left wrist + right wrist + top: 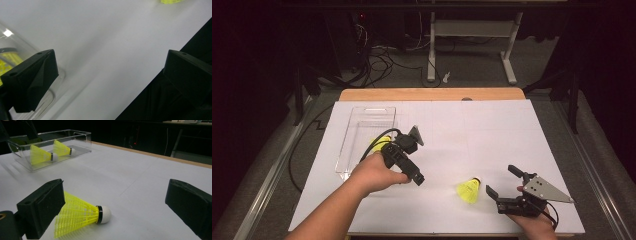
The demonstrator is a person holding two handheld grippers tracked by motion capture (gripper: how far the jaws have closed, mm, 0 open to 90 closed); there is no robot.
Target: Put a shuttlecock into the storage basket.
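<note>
Presently the right gripper [502,181], jaws wide and empty, sits just right of the loose shuttlecock [470,190] lying on the white sheet [492,130], cork pointing away; nearer than the left gripper [404,162], also spread empty.

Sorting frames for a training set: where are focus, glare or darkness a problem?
High view: white table cover brightly lit, surroundings nearly black. Left gripper view: soft all over, a glare spot on the clear tray, the yellow shuttlecock blurred at the top edge. Right gripper view: near shuttlecock sharp, dark background.
</note>
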